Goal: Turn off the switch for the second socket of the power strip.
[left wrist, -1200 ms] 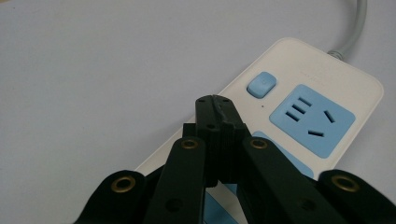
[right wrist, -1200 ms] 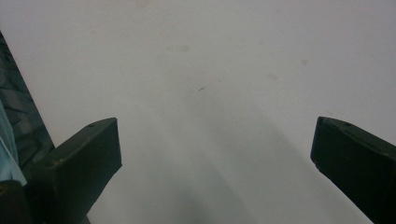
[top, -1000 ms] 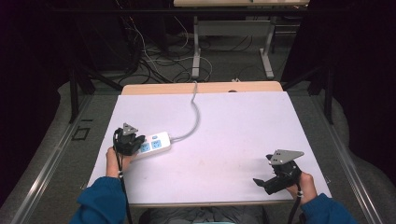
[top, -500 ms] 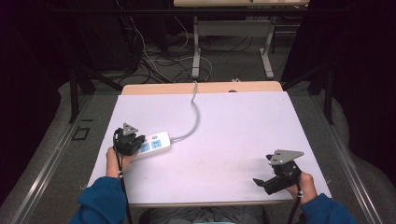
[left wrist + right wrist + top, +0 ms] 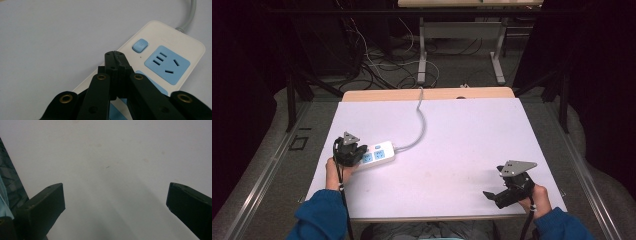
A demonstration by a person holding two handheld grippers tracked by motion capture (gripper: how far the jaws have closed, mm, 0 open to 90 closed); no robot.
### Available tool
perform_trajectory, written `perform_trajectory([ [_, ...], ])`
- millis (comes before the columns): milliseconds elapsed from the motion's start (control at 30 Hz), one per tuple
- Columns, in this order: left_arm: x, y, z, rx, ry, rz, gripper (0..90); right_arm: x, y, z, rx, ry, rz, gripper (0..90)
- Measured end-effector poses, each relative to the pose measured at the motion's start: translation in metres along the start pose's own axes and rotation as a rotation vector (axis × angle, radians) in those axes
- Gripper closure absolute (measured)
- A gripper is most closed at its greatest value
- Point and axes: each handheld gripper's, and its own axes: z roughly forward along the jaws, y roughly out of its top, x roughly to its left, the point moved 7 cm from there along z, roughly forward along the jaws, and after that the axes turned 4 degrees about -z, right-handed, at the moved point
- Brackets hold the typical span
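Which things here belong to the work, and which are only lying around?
In use: power strip with its blue switch; left gripper, shut, over it.
Lying about: right gripper, open over bare table; floor cables.

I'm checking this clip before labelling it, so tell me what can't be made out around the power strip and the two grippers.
- Power strip, left gripper view: its near end is covered by the shut jaws of the left gripper, so contact with the blue button is unclear.
- Grey cable, high view: runs off the table's far edge; its plug is unseen.
- Right gripper, high view: jaws too small to read.
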Motion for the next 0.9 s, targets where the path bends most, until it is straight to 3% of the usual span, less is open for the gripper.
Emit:
perform_trajectory([
  [67, 0.0000, -0.0006, -0.0016, 0.022, -0.013, 0.004, 90.0, 0.0000, 0.0000, 0.0000, 0.000, 0.000, 0.000, 1.3],
  [133, 0.0000, 0.0001, 0.0001, 0.000, 0.000, 0.001, 90.0, 0.0000, 0.0000, 0.0000, 0.000, 0.000, 0.000, 1.3],
  [900, 0.0000, 0.0001, -0.0005, 0.007, 0.006, 0.017, 90.0, -0.0002, -0.0003, 0.0002, 0.002, -0.001, -0.006, 1.4],
])
